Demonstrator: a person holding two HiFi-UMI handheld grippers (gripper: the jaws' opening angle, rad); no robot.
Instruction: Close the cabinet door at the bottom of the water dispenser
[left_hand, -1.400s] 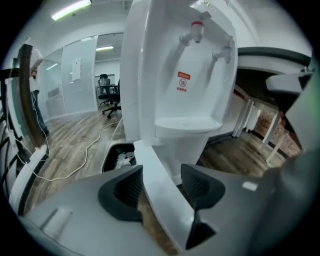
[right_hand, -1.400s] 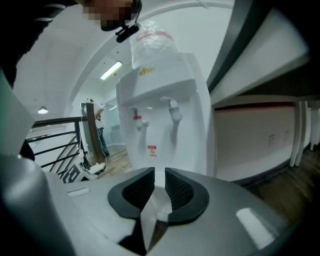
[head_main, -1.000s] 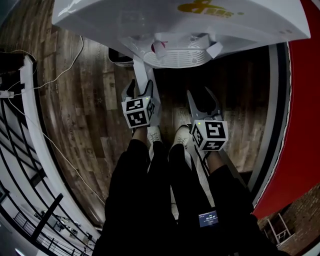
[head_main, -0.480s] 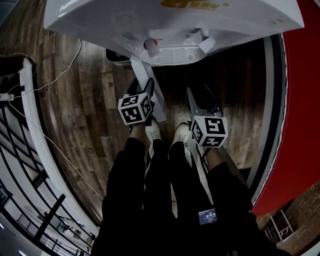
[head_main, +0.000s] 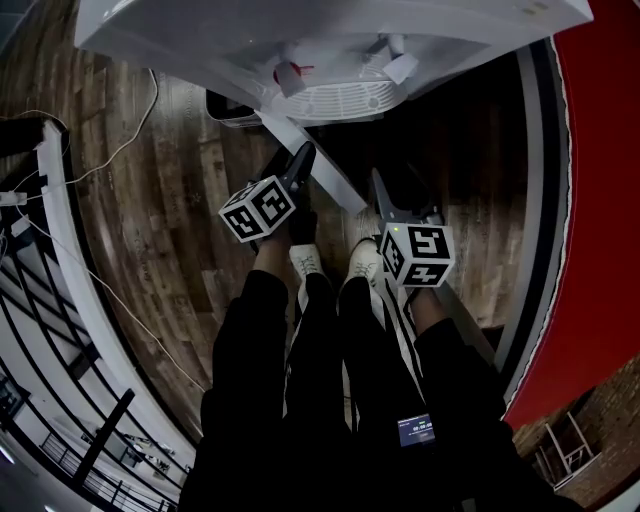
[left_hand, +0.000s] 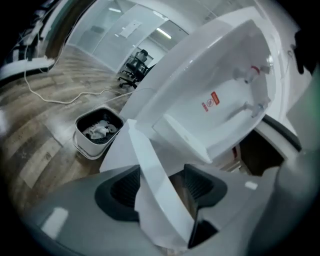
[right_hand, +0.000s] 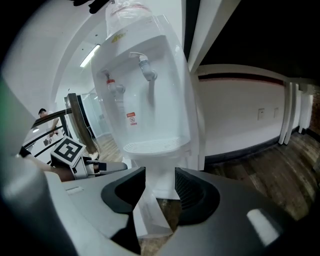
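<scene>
The white water dispenser fills the top of the head view. Its cabinet door stands open at the base and shows as a thin white edge slanting down to the right. My left gripper is rolled over at that edge. In the left gripper view the door passes between the left gripper's jaws, which have just been opening, with a gap on the right side. My right gripper hangs open to the right of the door; in its own view the right gripper faces the dispenser and holds nothing.
A small waste bin stands on the wooden floor left of the dispenser, with a cable trailing past it. A white railing curves along the left. A red wall runs on the right. The person's shoes are just below the grippers.
My left gripper has rolled and its cube has shifted left. The door's edge, nearly upright before, now slants down to the right. The right gripper has kept still.
</scene>
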